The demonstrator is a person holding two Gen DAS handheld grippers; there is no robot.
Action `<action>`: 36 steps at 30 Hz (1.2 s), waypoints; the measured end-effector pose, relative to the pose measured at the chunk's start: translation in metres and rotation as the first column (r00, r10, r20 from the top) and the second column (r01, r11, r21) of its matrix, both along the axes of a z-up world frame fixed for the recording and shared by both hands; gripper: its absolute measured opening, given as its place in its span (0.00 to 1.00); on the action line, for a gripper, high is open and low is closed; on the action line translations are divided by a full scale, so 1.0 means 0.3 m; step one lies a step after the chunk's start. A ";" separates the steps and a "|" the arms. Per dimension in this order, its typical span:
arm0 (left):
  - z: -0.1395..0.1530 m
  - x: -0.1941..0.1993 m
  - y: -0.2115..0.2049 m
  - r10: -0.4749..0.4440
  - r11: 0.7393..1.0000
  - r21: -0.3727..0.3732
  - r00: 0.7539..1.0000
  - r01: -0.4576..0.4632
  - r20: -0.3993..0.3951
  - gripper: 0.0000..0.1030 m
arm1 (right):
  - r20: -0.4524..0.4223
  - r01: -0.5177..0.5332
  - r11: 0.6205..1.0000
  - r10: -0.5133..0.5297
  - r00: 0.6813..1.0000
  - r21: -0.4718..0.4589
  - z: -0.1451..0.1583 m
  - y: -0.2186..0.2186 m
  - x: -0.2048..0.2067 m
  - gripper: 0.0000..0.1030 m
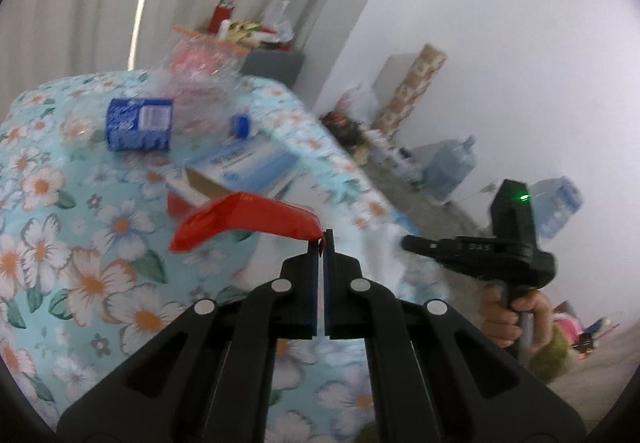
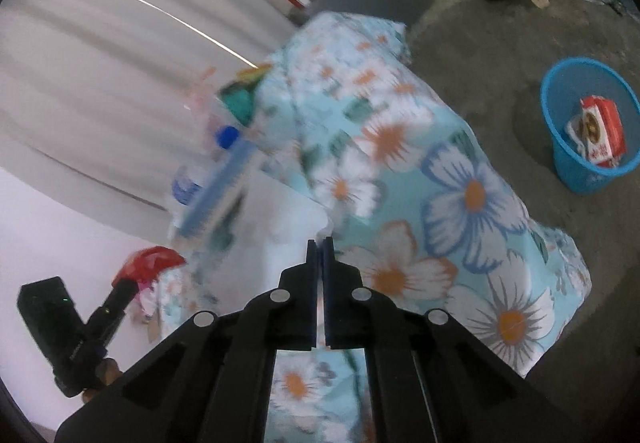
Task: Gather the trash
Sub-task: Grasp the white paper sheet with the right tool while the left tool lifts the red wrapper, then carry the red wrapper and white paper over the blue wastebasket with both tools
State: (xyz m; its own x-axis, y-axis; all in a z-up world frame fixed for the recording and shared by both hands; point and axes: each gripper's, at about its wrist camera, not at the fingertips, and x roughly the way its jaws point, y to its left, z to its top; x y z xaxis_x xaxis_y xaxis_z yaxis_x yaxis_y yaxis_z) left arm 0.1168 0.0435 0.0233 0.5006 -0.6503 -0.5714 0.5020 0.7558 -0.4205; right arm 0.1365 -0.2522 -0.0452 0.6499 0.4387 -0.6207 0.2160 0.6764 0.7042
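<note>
The counter, draped in a flowered cloth, takes up most of both views. On it lie a flat box, a blue can on its side and a clear bottle with a blue cap. On the floor well off to the right of the counter stands a blue bin with a red carton already inside.

The left tool is clamped on one corner of a red wrapper, which hangs clear above the cloth. The right tool has its fingers together at the edge of something white; motion blur hides whether they pinch it.

The step looks like carrying the wrapper to the bin. To do it well, keep the left fingers pressed tight, since only a corner is gripped and the light foil could slip. Bring it right over the bin's mouth and low before letting go, so it does not drift past the rim. The box, can and bottle remain.
</note>
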 end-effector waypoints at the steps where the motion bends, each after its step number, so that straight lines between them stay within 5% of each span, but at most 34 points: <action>1: 0.017 -0.004 0.002 -0.005 1.000 -0.014 1.000 0.005 0.014 0.00 | 0.013 -0.002 1.000 0.002 1.000 0.007 0.014 0.000 -0.002 0.02; 11: 0.120 -0.046 -0.025 -0.035 0.999 -0.006 0.989 0.036 0.142 0.00 | 0.175 -0.041 0.998 0.033 0.984 0.044 0.201 0.002 0.000 0.02; 21: 0.116 -0.046 -0.028 -0.029 1.000 0.007 0.988 0.028 0.151 0.00 | 0.286 -0.066 0.998 0.060 0.956 0.014 0.348 0.016 -0.009 0.02; 36: 0.115 -0.021 -0.071 -0.054 0.998 0.024 0.988 0.052 0.147 0.00 | 0.350 0.003 1.000 -0.008 0.937 0.016 0.419 -0.076 -0.047 0.02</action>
